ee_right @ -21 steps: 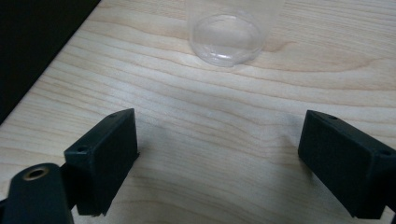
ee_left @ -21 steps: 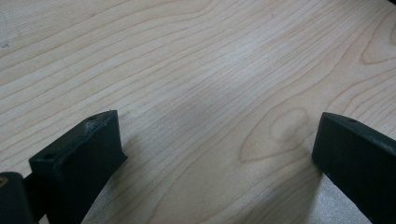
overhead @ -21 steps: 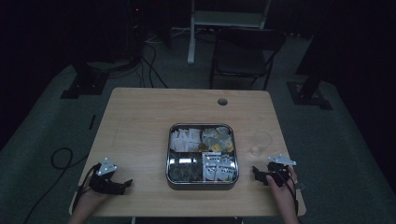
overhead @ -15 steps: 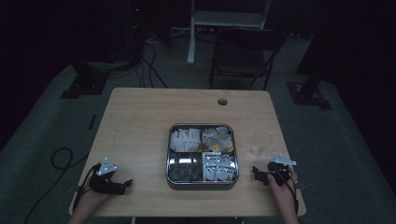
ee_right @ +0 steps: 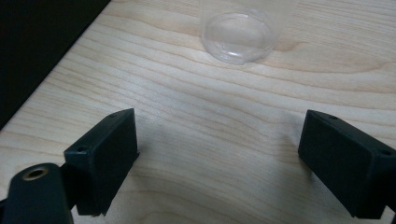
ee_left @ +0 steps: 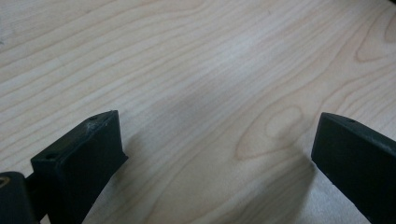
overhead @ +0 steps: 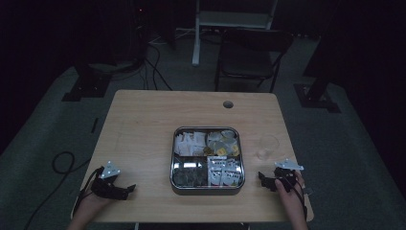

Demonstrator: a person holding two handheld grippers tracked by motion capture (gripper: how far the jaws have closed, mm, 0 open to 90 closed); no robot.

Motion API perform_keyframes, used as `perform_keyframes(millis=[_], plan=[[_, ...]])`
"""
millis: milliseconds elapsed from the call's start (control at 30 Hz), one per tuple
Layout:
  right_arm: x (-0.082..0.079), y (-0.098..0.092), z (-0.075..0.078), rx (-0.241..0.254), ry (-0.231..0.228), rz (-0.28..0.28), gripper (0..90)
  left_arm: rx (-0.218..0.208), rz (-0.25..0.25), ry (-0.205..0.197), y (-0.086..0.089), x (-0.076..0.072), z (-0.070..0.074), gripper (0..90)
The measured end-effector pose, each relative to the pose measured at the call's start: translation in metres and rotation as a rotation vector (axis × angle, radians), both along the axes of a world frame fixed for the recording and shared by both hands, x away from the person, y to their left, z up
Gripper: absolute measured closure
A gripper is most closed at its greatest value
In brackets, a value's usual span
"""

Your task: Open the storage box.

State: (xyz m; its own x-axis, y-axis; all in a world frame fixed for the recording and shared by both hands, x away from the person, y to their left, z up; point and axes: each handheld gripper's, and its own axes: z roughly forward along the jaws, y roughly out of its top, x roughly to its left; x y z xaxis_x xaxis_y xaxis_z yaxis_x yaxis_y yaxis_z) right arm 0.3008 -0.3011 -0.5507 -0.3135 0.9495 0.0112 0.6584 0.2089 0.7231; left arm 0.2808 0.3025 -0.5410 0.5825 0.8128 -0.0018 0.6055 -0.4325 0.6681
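I hold the left hand-held gripper (overhead: 128, 188) low over the bench (overhead: 143, 124) with its jaws spread wide and nothing between them. The right hand-held gripper (overhead: 262, 178) is likewise open and empty. The clear cup (ee_right: 240, 32) stands upright just ahead of it, and the compartment tray (overhead: 207, 184) lies between both hand-held grippers.

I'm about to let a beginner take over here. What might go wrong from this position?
1. The clear cup stands near the table edge, just ahead of the open right hand-held gripper; a clumsy approach may tip it off.
2. The metal tray holds loose packets; bumping it may scatter them.
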Motion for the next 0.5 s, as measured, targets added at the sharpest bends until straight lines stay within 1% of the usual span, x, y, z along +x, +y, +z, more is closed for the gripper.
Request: perform_keyframes(millis=[100,133,267,367,500], plan=[[0.0,0.0,0.0,0.0,0.0,0.0,11.3,-0.014,-0.001,-0.004,-0.001,0.002,0.002,2.8],[0.0,0.0,0.0,0.0,0.0,0.0,11.3,-0.011,0.0,-0.008,-0.002,0.002,0.002,2.8],[0.0,0.0,0.0,0.0,0.0,0.0,11.3,-0.016,-0.02,-0.002,-0.007,0.004,0.005,2.8],[0.0,0.0,0.0,0.0,0.001,0.0,11.3,-0.019,-0.037,-0.006,-0.011,0.006,0.008,2.8],[0.0,0.0,0.0,0.0,0.0,0.0,11.3,-0.033,-0.054,-0.014,-0.016,0.008,0.015,2.8]])
